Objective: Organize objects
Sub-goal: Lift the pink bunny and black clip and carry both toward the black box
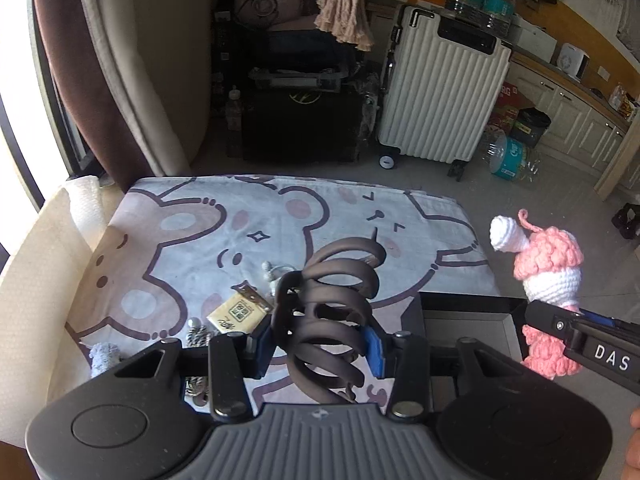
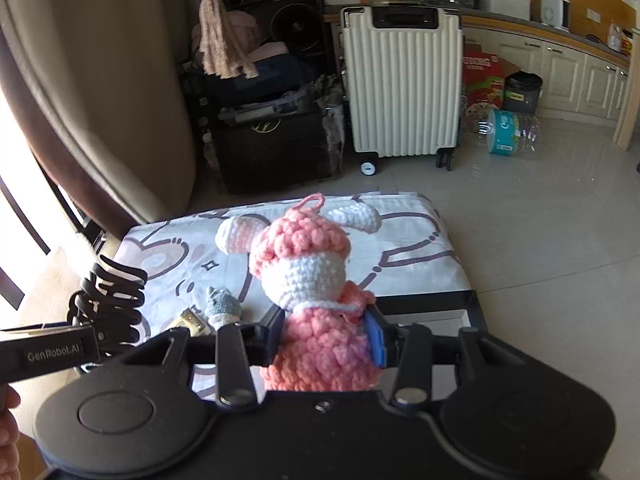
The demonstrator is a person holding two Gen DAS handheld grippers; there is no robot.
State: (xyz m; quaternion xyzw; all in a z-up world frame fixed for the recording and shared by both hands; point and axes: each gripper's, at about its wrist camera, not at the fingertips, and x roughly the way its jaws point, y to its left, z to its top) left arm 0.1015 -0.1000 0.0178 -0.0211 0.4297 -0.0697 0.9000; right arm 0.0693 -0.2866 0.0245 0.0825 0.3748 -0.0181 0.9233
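My left gripper is shut on a dark brown claw hair clip, held up above the cartoon-print cloth. The same hair clip shows at the left of the right wrist view. My right gripper is shut on a pink and white crocheted bunny doll, upright between the blue pads. The doll appears at the right edge of the left wrist view, with the right gripper below it.
On the cloth lie a yellow tag, a metal hinge, a small grey knitted figure and a striped trinket. A dark box sits at the table's right. A white suitcase stands on the floor behind.
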